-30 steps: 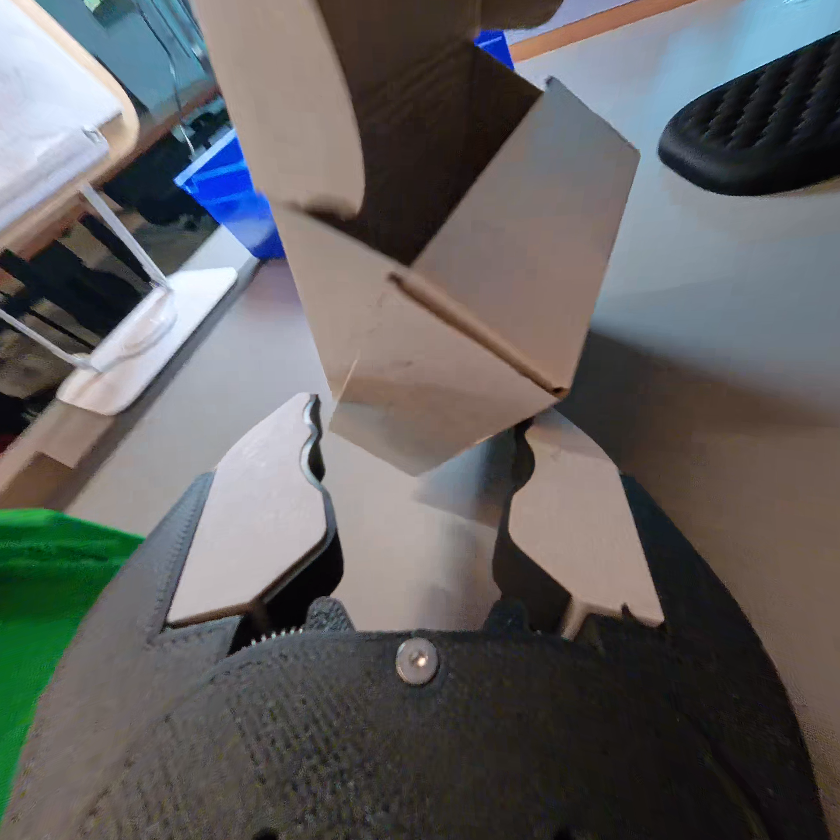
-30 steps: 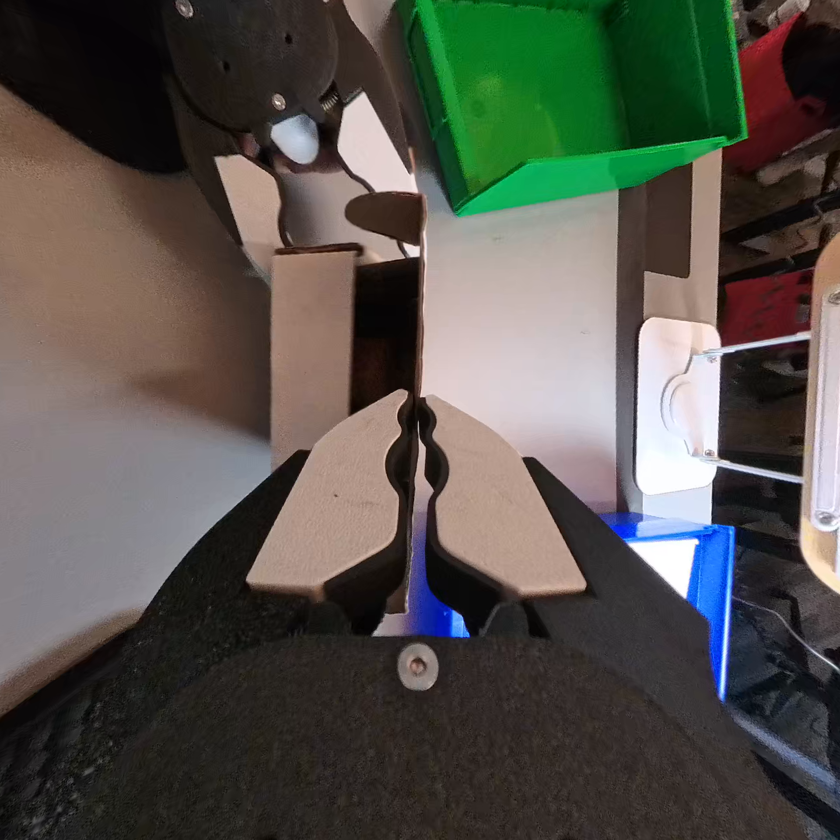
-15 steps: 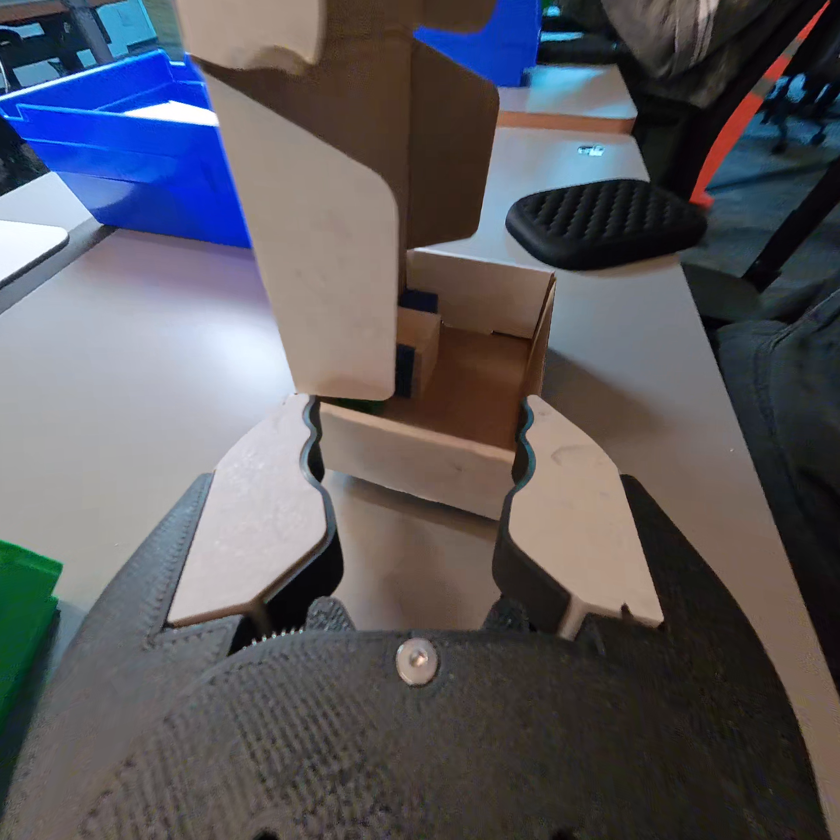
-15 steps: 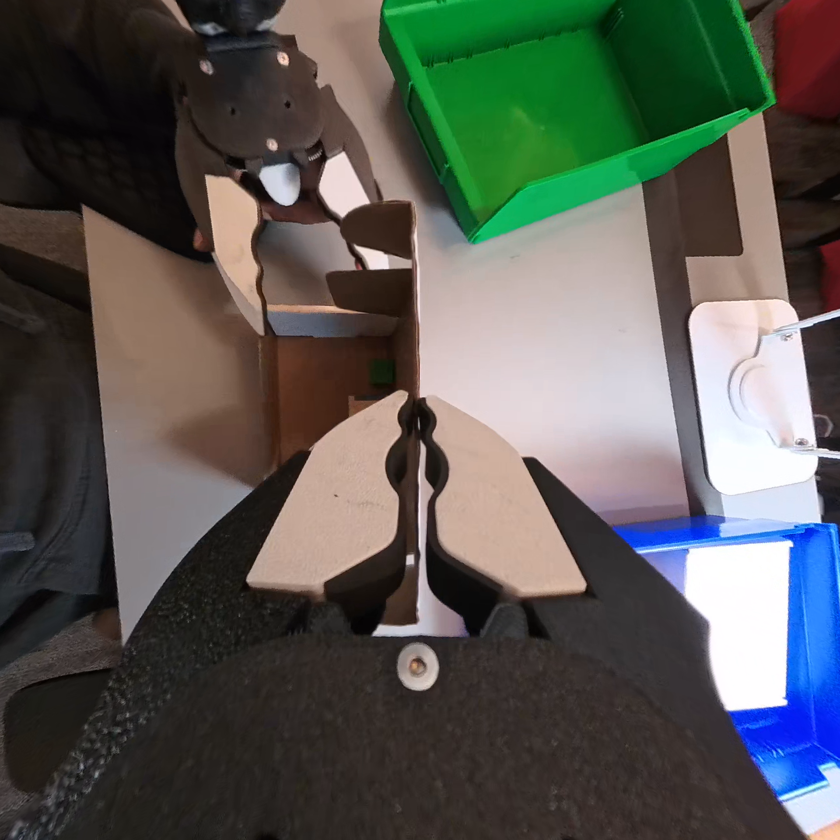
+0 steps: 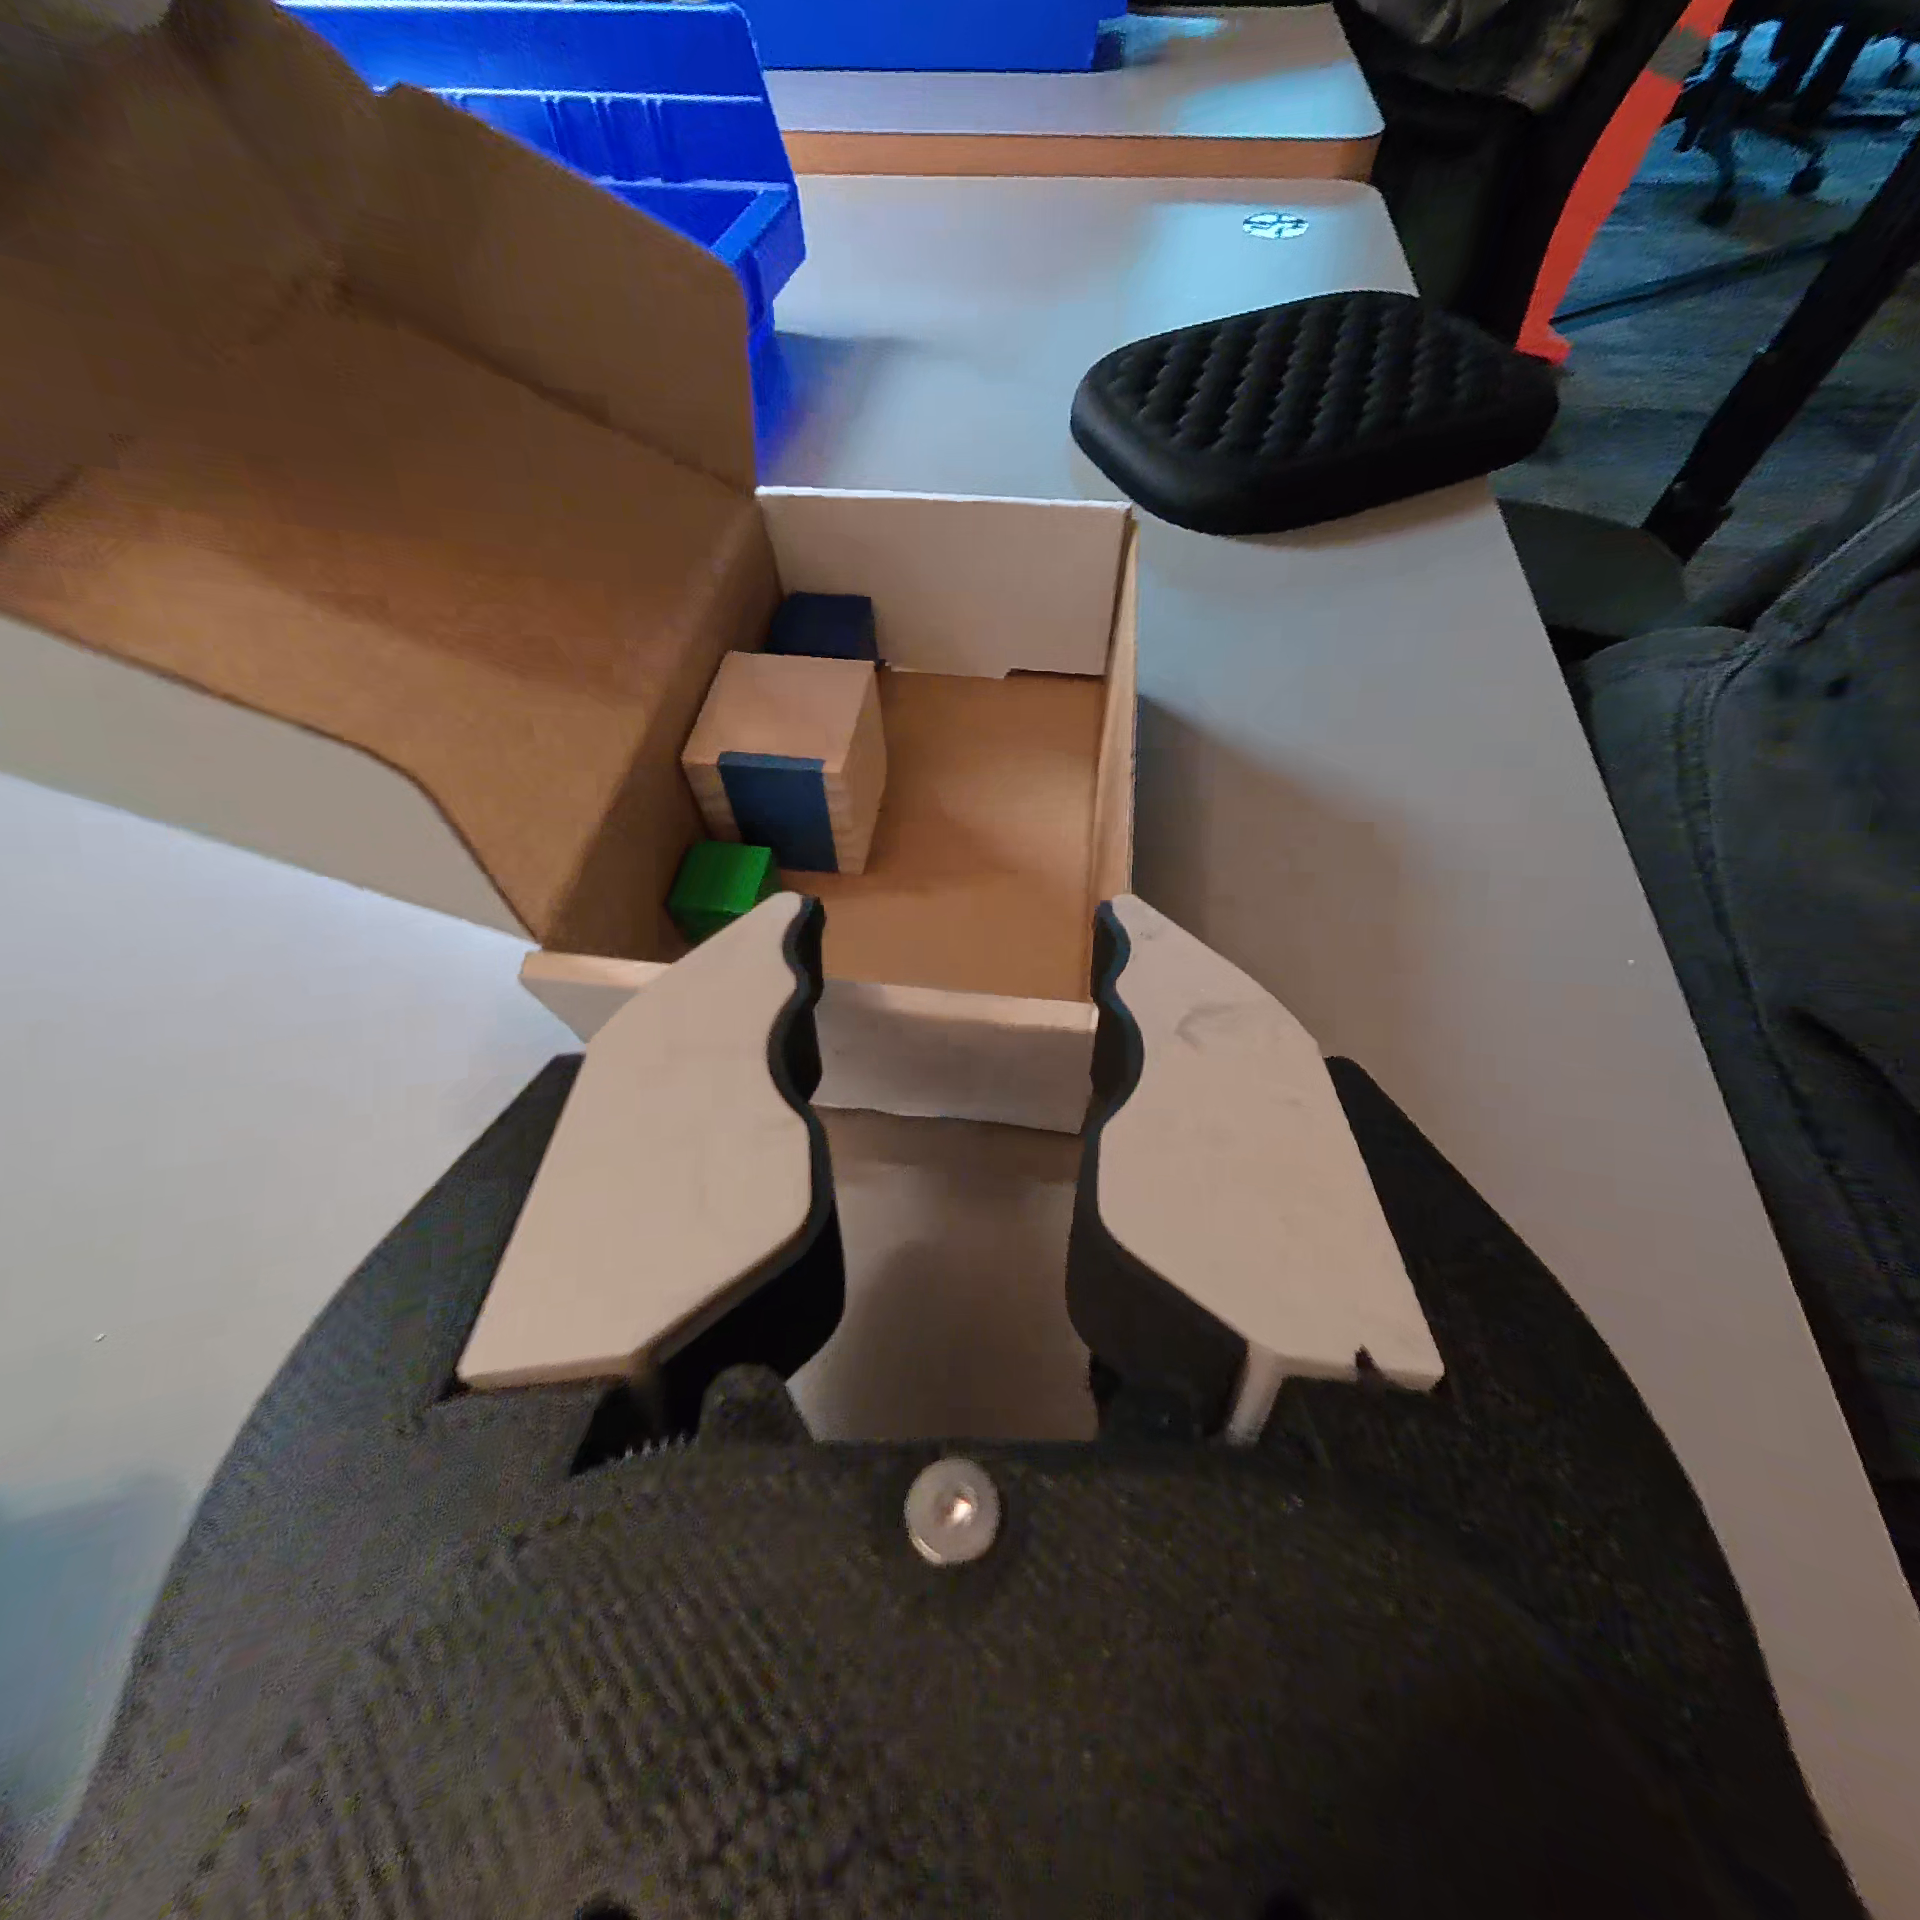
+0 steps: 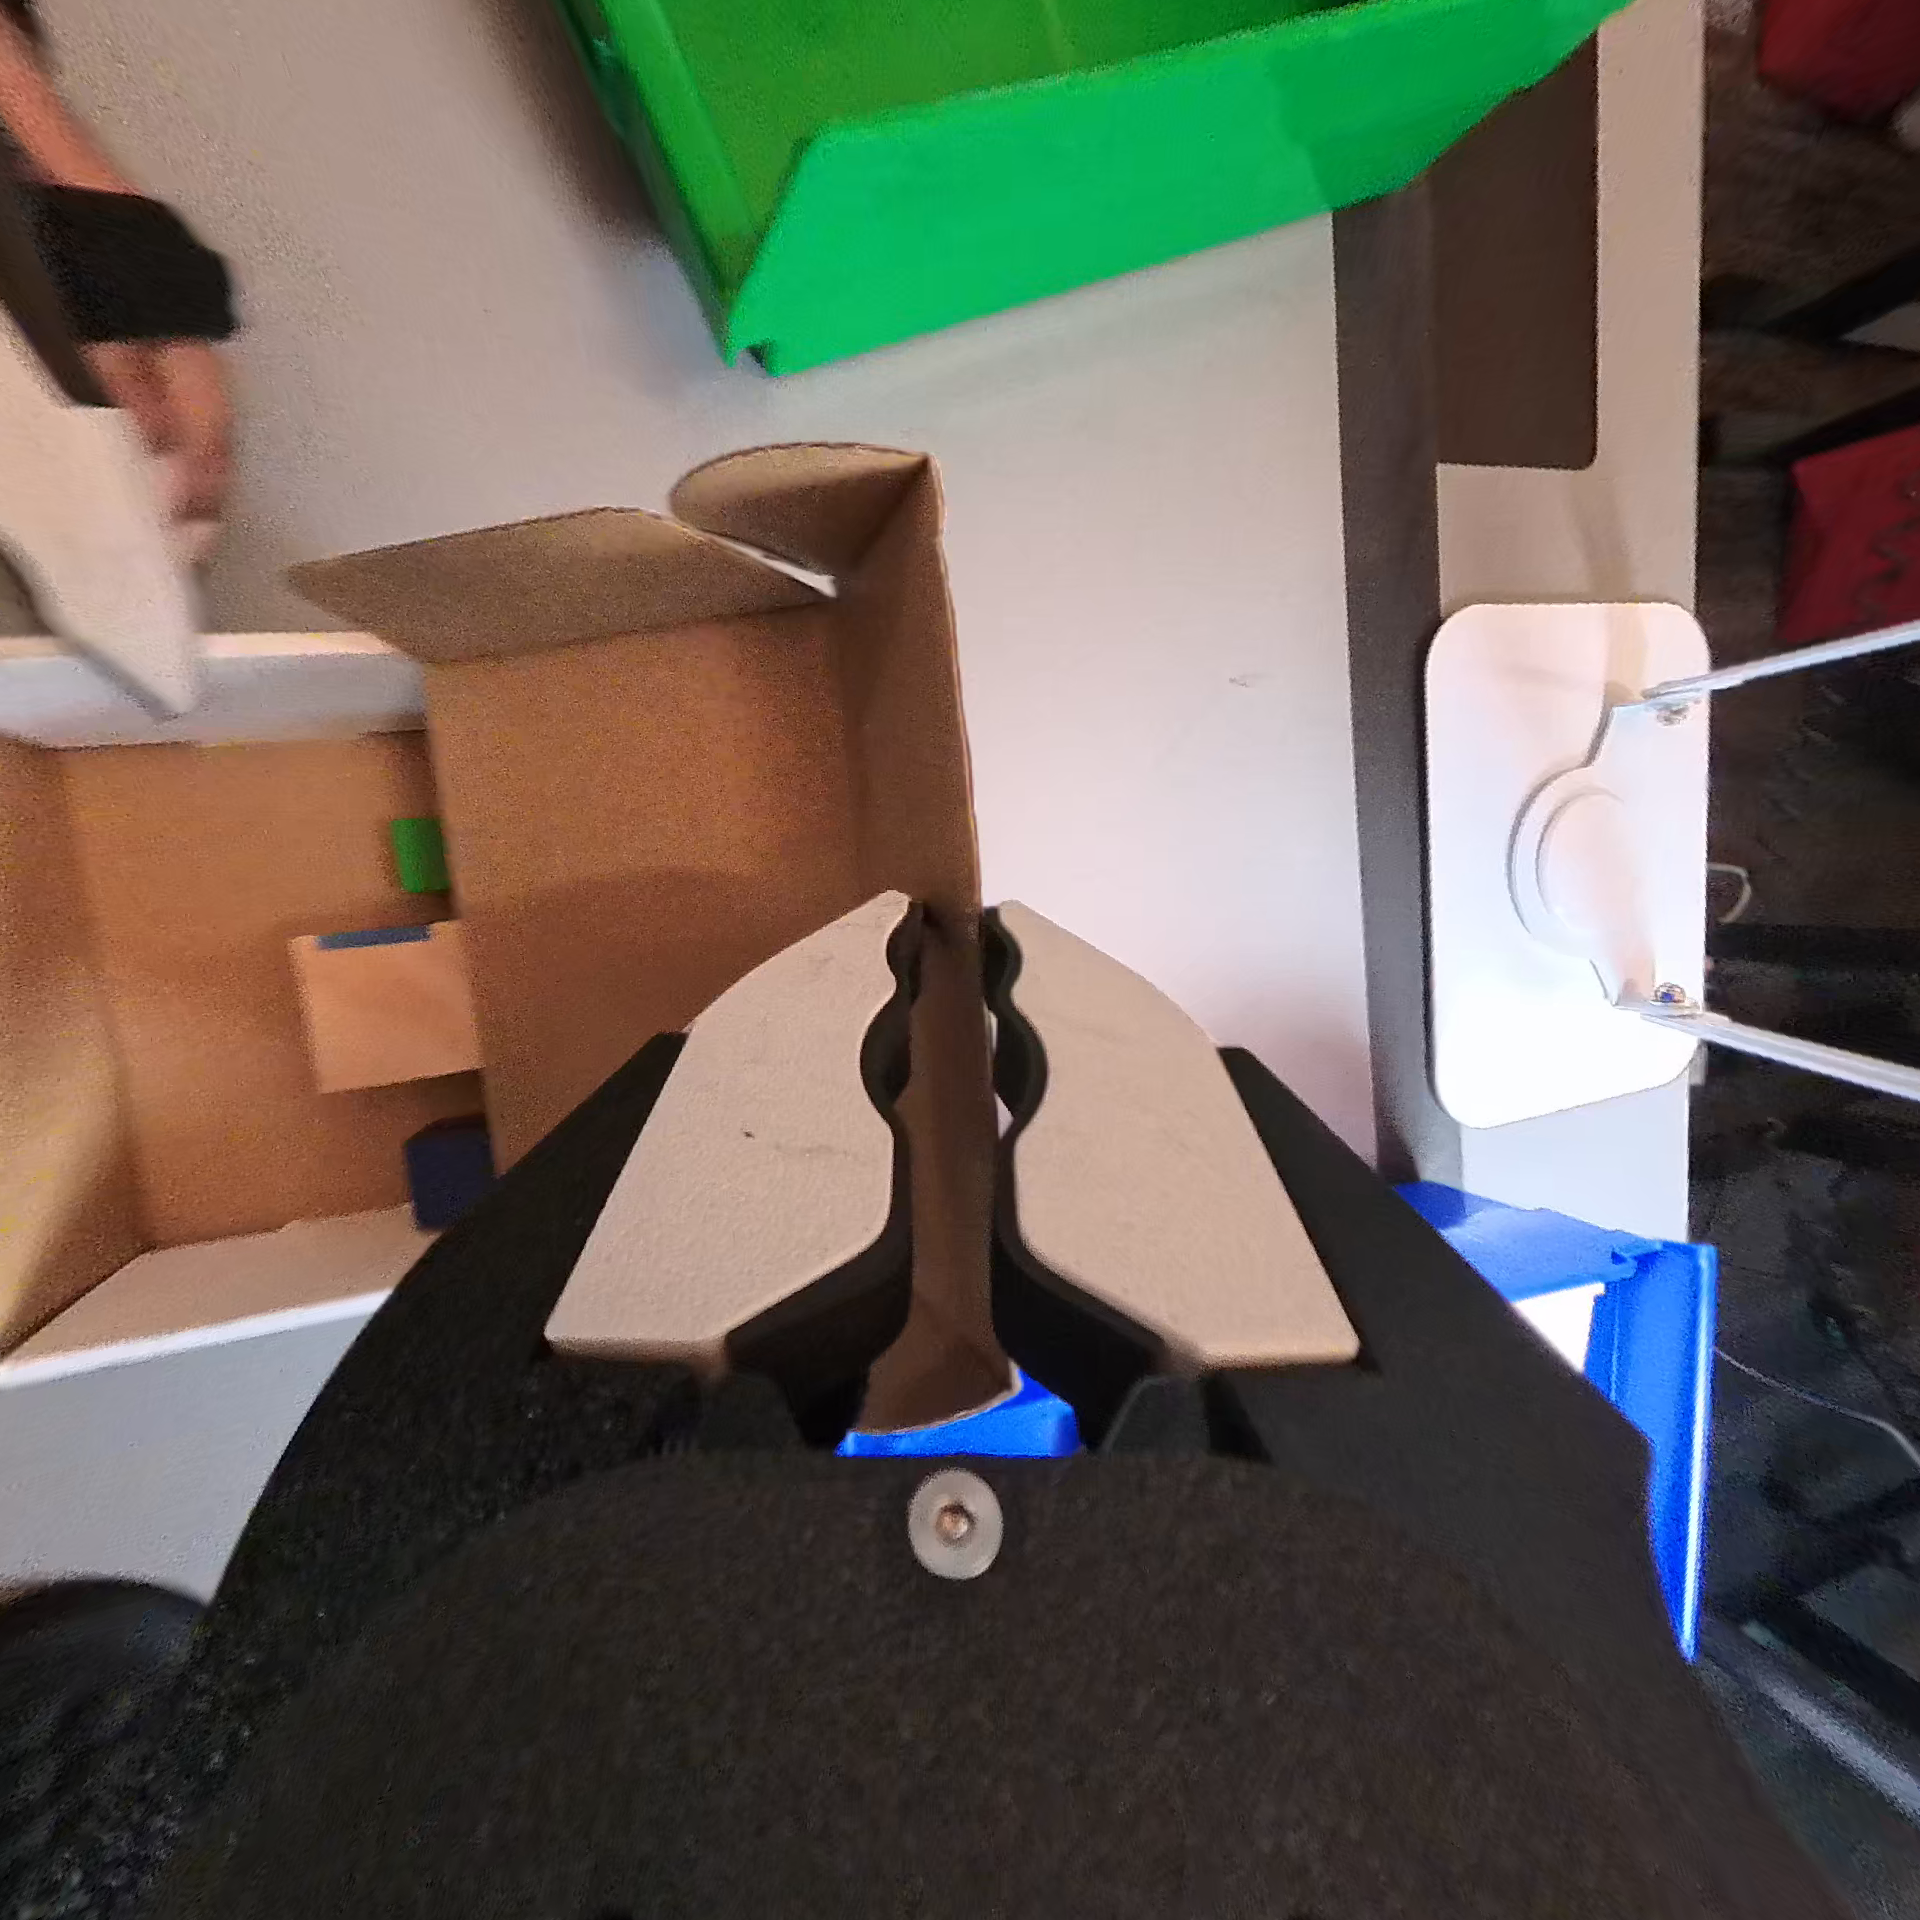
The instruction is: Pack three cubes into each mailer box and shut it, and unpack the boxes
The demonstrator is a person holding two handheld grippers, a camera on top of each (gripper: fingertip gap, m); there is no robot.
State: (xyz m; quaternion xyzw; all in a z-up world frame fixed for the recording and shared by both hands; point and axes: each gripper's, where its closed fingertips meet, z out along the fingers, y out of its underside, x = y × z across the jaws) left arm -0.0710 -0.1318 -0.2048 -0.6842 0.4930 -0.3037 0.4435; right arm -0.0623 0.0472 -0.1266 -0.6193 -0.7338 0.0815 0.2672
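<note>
Mailer box [image 5: 940,582] now sits flat on the grey tabletop [image 5: 260,1039] with its lid [image 5: 343,499] swung wide open to the left; a second ago it hung tilted in the air, and half a second ago the lid stood nearly upright over it. Inside, along the lid-side wall, lie three cubes in a row: a green cube [image 5: 719,888] nearest, a wooden cube [image 5: 790,758] with a blue stripe in the middle, and a dark blue cube [image 5: 826,627] farthest. The left gripper [image 5: 954,935] is spread, its fingers just above the box's near wall, gripping nothing, as before. The right gripper [image 6: 951,925] has its fingers pressed onto the lid's front flap [image 6: 914,686], still pinching it, though the gap looks a little wider than before. A green bin [image 6: 1039,208] and a blue bin [image 5: 623,135] stand nearby, and a black pad [image 5: 1309,405] lies beyond the box.
</note>
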